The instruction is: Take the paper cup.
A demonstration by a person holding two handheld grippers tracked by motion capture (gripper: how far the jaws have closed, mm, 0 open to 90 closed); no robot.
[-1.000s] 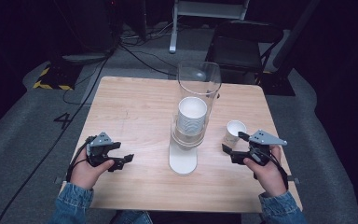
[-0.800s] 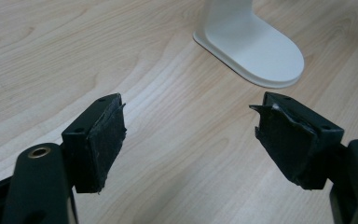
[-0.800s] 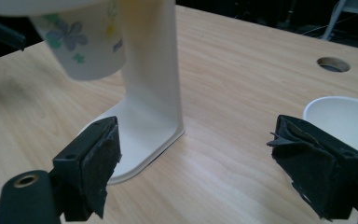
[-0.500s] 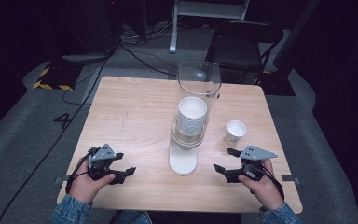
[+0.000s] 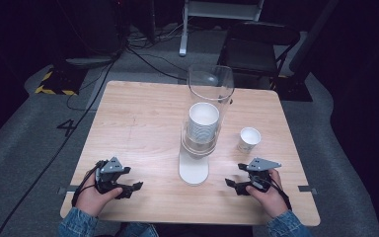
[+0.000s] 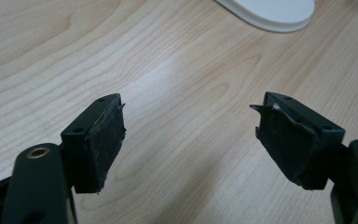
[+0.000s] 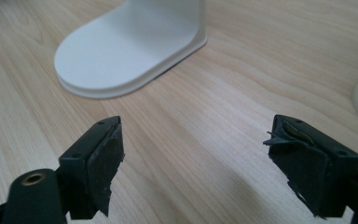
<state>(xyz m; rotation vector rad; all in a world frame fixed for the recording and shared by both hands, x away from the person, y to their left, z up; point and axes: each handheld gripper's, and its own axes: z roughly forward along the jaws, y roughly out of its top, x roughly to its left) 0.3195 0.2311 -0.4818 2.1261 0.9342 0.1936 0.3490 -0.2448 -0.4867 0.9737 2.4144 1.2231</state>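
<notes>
Grippers low over the table (image 5: 143,118), left gripper (image 5: 134,187) jaws apart and empty, right gripper (image 5: 231,183) jaws apart, just been closing, nothing between, paper cup (image 5: 249,139) near the cup dispenser (image 5: 202,133).

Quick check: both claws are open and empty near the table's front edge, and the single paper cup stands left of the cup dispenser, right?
Not quite. The single paper cup stands right of the cup dispenser, as the high view shows. The left claw and right claw are indeed open and empty near the table's front edge.

Pale matt wood-grain table (image 5: 143,123), glossy clear plastic tube (image 5: 210,81), smooth white plastic base (image 7: 126,51) ahead of frayed black rubbery pads (image 7: 107,172).
</notes>
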